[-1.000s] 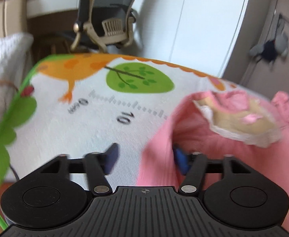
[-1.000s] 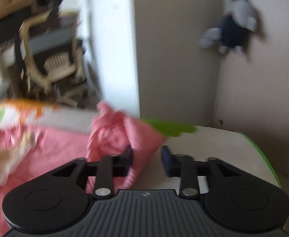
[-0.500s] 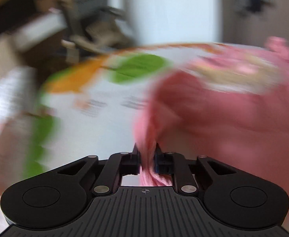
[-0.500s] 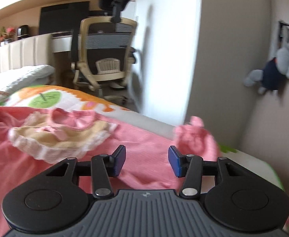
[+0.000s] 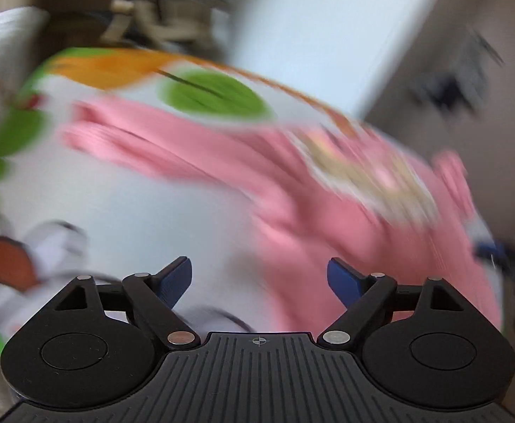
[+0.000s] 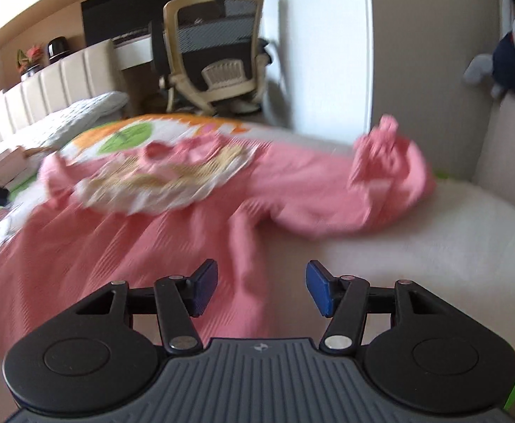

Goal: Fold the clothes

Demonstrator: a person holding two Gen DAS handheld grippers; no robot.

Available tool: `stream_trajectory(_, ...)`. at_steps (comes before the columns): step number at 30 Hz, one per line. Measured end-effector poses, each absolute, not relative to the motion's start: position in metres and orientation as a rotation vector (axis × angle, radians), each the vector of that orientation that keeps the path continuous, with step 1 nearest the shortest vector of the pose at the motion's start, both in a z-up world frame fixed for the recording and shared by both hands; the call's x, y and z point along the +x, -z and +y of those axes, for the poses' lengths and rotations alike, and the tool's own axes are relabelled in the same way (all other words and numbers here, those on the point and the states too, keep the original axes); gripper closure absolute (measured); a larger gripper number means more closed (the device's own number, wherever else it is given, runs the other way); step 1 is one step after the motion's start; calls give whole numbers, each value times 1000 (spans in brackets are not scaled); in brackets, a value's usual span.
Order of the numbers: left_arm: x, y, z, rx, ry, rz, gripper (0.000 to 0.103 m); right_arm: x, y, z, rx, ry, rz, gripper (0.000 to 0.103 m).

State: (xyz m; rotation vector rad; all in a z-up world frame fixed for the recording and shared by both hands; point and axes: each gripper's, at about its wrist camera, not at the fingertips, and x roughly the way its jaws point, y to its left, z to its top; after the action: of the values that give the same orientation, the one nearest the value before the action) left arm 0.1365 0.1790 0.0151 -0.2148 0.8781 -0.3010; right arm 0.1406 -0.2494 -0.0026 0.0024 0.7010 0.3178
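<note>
Pink garment [image 6: 173, 232]: ribbed knit top with a cream frilled collar [image 6: 166, 183], lying spread on a printed play mat [image 5: 123, 190]. One sleeve [image 6: 391, 172] stretches toward the wall side, its cuff bunched and raised; the other sleeve [image 5: 141, 137] runs out flat over the mat's white ground, below a green leaf print [image 5: 218, 97]. Both views are motion-blurred, so finer detail of the fabric cannot be told.

Left tool [image 5: 259, 280]: blue-padded fingers spread wide, nothing between them; it hovers over the mat beside the garment's body, whose edge lies in front of the right finger.

Right tool [image 6: 261, 290]: fingers likewise spread, empty; held low over the garment's hem, with pink cloth in the gap ahead of it but not pinched.

Mat: white with orange, green and leaf motifs, green border.

Surroundings: mesh office chair [image 6: 215, 49] beyond the mat, a padded cream headboard [image 6: 46, 88], white bedding [image 6: 81, 112], and a plush toy [image 6: 507, 60] hanging on the wall.
</note>
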Motion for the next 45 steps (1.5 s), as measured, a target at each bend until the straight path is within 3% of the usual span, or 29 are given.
stream_trajectory(2, 129, -5, 151, -103, 318, 874, 15, 130, 9, -249, 30, -328, 734, 50)
stream_trajectory(3, 126, -2, 140, -58, 309, 862, 25, 125, 13, -247, 42, -338, 747, 73)
stream_trajectory(4, 123, 1, 130, -13, 299, 849, 46, 118, 13, -243, 39, -352, 739, 85)
stream_trajectory(5, 120, 2, 123, 17, 291, 833, 60, 111, 13, -239, 35, -367, 731, 95)
stream_trajectory(6, 116, -2, 121, 33, 290, 824, 85, 104, 10, -234, 25, -375, 713, 97)
stream_trajectory(7, 113, -7, 120, 47, 290, 816, 93, 98, 6, -232, 25, -375, 699, 99)
stream_trajectory(11, 97, -7, 130, 86, 266, 874, 93, 85, 10, -242, 10, -332, 748, 99)
stream_trajectory(14, 86, -6, 138, 101, 267, 865, 89, 80, 8, -259, 30, -334, 744, 97)
stream_trajectory(17, 94, -19, 144, -10, 298, 845, 72, 96, -17, -269, -2, -252, 627, 82)
stream_trajectory(18, 98, -25, 143, -44, 313, 824, 61, 109, -24, -267, -49, -215, 590, 72)
stream_trajectory(20, 110, -38, 133, -74, 350, 754, 48, 142, -35, -261, -133, -148, 544, 66)
stream_trajectory(23, 128, -48, 114, -135, 411, 662, 30, 202, -36, -242, -221, -55, 534, 66)
stream_trajectory(25, 141, -42, 102, -192, 436, 622, 12, 245, -22, -228, -214, -2, 574, 66)
stream_trajectory(29, 163, -12, 91, -293, 448, 639, 10, 284, -1, -234, -210, 82, 639, 60)
stream_trajectory(30, 167, -3, 91, -309, 445, 659, 9, 290, 3, -238, -211, 102, 652, 67)
stream_trajectory(32, 168, 12, 96, -325, 446, 696, 8, 303, 12, -246, -214, 142, 677, 98)
stream_trajectory(34, 166, 22, 103, -345, 464, 699, 5, 302, 3, -259, -173, 172, 664, 98)
stream_trajectory(38, 165, 26, 106, -381, 490, 674, 0, 268, -77, -253, -45, 71, 481, 98)
stream_trajectory(42, 165, 26, 105, -382, 493, 676, 0, 239, -138, -174, -149, -230, 291, 98)
stream_trajectory(45, 164, 26, 105, -381, 495, 678, 0, 244, -133, -99, -229, -450, 295, 98)
